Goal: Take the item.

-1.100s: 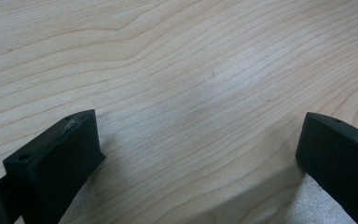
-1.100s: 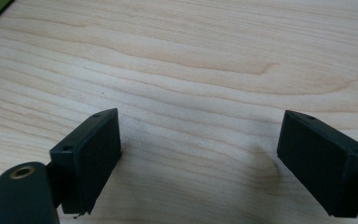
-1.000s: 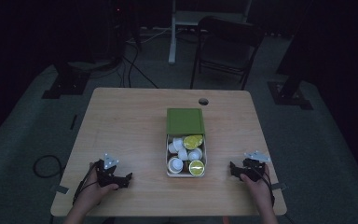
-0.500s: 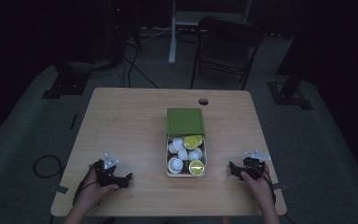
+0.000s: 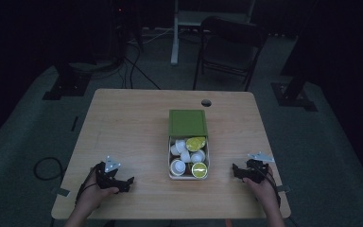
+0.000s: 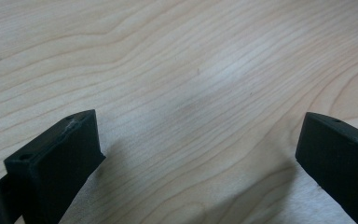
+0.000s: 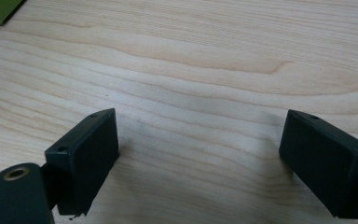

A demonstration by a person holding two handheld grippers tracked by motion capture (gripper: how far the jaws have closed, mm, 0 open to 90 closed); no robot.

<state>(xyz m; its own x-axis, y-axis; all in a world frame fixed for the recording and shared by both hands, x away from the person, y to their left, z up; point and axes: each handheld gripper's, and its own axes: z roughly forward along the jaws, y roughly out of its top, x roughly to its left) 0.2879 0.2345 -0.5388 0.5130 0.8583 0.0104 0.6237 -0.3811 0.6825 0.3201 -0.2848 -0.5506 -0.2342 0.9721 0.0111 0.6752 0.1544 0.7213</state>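
**Dark room, box dead centre, both grippers parked**

Dim room, pale wood table [image 5: 123,127]. Your tin box [image 5: 188,156] of little cups sits lower centre of the high view, green lid [image 5: 187,123] flipped toward the top, long axis running up-down. Left gripper [image 5: 123,182] and right gripper [image 5: 236,171] rest on the table either side, jaws wide apart, holding nothing. Right one's nearer the box. Nothing's budged from the earlier frames.

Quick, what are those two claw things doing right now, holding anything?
Left gripper: open, holding nothing, jaws wide apart over the bare table.
Right gripper: open, holding nothing, also over bare wood.
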